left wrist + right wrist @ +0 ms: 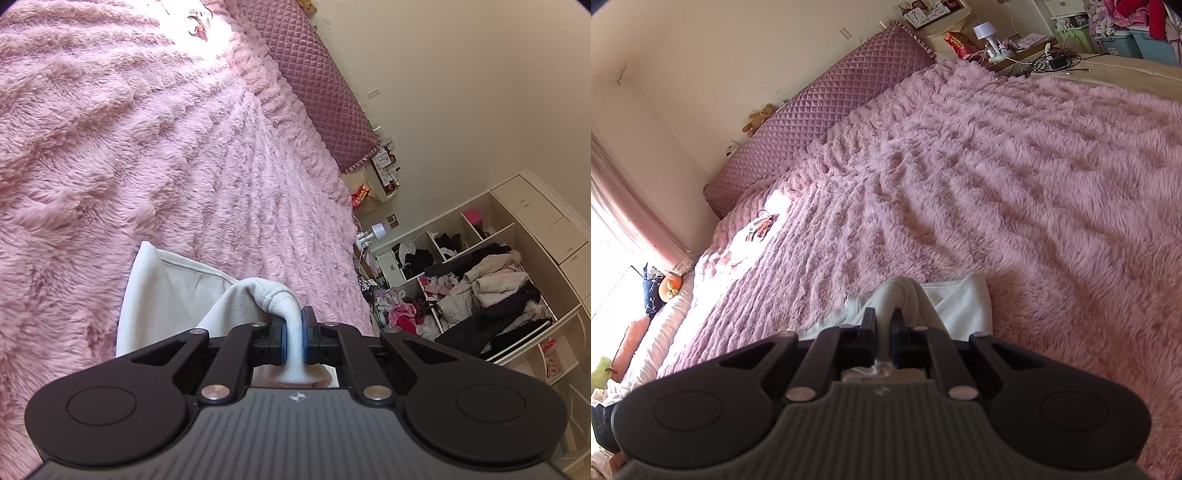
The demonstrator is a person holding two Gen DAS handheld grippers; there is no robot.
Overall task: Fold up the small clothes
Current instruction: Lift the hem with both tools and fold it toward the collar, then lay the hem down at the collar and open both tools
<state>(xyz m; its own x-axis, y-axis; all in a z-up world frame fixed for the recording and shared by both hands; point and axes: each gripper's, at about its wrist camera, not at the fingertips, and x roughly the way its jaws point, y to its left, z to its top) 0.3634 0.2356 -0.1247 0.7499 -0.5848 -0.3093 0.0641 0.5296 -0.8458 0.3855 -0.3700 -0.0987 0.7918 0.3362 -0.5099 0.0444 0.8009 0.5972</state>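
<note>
A small white garment hangs from both grippers over the fluffy pink bed cover. My left gripper is shut on a bunched, ribbed edge of the cloth, which passes between its blue pads. The rest of the garment drapes down and to the left onto the cover. In the right wrist view my right gripper is shut on another bunched part of the white garment, which spreads to the right on the pink cover.
A quilted mauve headboard runs along the wall, with a teddy bear on top. A small patterned cloth lies far off on the cover. A bedside table holds a lamp and cables. Open shelves full of clothes stand beside the bed.
</note>
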